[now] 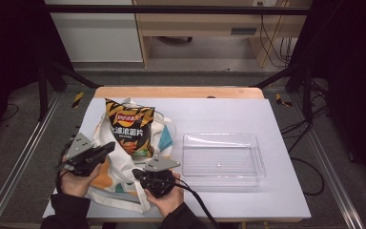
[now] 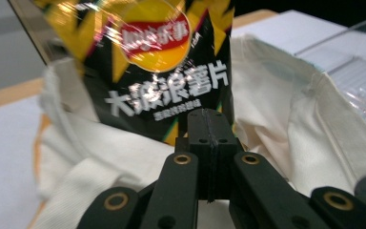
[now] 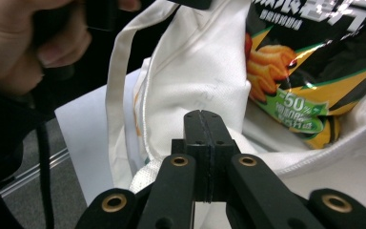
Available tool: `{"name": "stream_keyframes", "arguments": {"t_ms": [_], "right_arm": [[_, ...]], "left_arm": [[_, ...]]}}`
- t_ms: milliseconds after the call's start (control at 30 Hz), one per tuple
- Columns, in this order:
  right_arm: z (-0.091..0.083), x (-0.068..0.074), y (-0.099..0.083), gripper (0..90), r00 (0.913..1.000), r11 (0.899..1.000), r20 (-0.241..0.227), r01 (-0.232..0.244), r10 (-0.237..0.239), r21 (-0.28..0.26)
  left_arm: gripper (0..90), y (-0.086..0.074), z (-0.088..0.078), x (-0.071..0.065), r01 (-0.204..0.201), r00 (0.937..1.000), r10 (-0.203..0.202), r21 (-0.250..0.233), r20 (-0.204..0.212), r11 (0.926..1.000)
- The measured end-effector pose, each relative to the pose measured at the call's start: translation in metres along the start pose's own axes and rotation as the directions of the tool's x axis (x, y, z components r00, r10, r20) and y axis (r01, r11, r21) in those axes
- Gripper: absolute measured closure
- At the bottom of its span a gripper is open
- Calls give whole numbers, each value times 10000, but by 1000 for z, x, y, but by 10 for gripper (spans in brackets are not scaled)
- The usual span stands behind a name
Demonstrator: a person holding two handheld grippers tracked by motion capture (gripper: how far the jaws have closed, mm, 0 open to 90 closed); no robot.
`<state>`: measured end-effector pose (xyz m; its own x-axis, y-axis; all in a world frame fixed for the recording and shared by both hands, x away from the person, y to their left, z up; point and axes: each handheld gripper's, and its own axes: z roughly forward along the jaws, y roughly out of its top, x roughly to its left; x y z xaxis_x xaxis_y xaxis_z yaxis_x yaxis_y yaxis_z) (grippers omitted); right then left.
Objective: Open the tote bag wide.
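The chip bag [image 1: 127, 128] pokes from the tote bag [image 1: 119, 176] just beyond both clenched, empty claws.

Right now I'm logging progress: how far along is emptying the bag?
Done: the chip bag sticks halfway out of the tote bag. In hand: the left gripper and right gripper are shut at the tote's mouth, neither holding the chips. Left: the clear tray holds nothing.

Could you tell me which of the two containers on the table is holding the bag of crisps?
The white cloth tote bag at the left holds the crisps bag, which pokes out of its mouth. The clear plastic tray to its right holds nothing.
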<state>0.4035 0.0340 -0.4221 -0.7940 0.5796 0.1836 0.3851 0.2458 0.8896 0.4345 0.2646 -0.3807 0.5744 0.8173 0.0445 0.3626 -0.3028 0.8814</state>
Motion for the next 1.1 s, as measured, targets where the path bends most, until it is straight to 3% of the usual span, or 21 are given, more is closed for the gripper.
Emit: {"name": "stream_keyframes", "arguments": {"t_ms": [133, 367, 633, 733, 800, 1033, 1100], "right_arm": [[2, 2, -6, 900, 10000, 9998, -68, 60, -59, 185], [9, 4, -15, 900, 9997, 9991, -225, -12, 21, 421], [8, 1, -14, 900, 9996, 9993, -263, -83, 93, 369], [7, -4, -11, 900, 9998, 9997, 171, -70, 66, 222], [6, -9, -10, 900, 9974, 9997, 719, -18, 1, 234], [7, -27, -28, 900, 9841, 9970, 1699, -600, 510, 482], [8, -30, -33, 900, 9780, 9977, 2052, -487, 381, 468]], "left_arm": [[900, -10, 9, -1, -256, 9997, 259, 686, -32, 9973], [900, -33, 7, 7, -122, 9996, 160, 1486, -243, 9888], [900, -61, 11, 12, -12, 9988, 132, 2488, -464, 9686], [900, -68, 12, 12, -18, 9989, 149, 2790, -448, 9603], [900, -72, 12, 12, -79, 9987, 225, 2939, -463, 9558], [900, -77, 10, 12, -82, 9982, 260, 3028, -548, 9530], [900, -78, 10, 12, -113, 9979, 305, 3133, -563, 9496]]}}
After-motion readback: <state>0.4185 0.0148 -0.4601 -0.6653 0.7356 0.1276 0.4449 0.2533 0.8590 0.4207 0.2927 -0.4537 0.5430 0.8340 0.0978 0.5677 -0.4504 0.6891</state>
